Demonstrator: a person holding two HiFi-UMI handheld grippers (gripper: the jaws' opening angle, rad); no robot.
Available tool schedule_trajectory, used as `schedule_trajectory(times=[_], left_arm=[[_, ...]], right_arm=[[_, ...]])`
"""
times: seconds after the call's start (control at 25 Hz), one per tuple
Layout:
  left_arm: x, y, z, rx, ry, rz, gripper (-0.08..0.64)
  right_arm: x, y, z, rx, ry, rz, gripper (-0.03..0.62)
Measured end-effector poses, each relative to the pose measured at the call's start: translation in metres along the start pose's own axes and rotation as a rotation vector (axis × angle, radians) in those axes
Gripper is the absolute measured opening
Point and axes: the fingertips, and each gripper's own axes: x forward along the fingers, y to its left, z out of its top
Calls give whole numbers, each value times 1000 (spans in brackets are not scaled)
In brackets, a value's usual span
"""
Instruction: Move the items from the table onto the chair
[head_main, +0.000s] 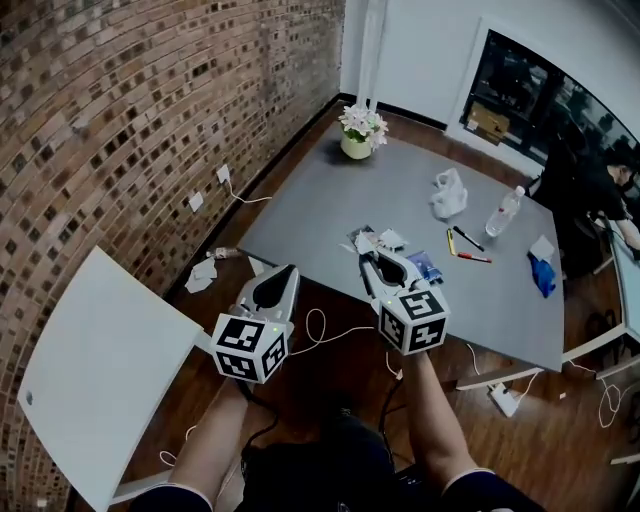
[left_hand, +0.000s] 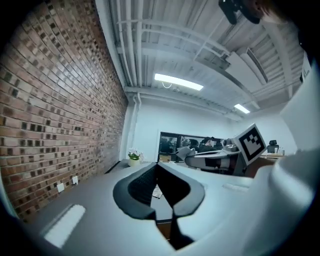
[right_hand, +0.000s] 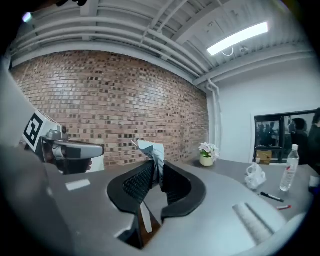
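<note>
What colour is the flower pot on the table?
Pale yellow-green pot, holding white flowers; it shows best in the head view.

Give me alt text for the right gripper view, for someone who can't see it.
The right tool is shut on a crumpled white paper scrap that sticks up between its jaws. Behind lie a brick wall and a grey table holding a potted flower, a white bag and a water bottle.

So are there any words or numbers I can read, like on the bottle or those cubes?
No words or numbers can be read anywhere.
Left cube, right cube: only black-and-white squares, no letters.
Bottle: label too small to read.
Blue packet: too small to read.
Paper in the right tool: too blurred to read.
</note>
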Motion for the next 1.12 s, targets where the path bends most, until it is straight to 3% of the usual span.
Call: schedule_trajectory(times=[0.44, 0.8, 1.12], left_arm=[[142, -109, -25, 1, 80, -143, 11], [197, -160, -40, 5, 121, -266, 11], [214, -165, -57, -14, 155, -284, 11]], right_arm=[[-55, -173, -50, 67, 92, -163, 51], [-82, -250, -95, 139, 160, -308, 51], [-76, -290, -185, 176, 354, -400, 52]])
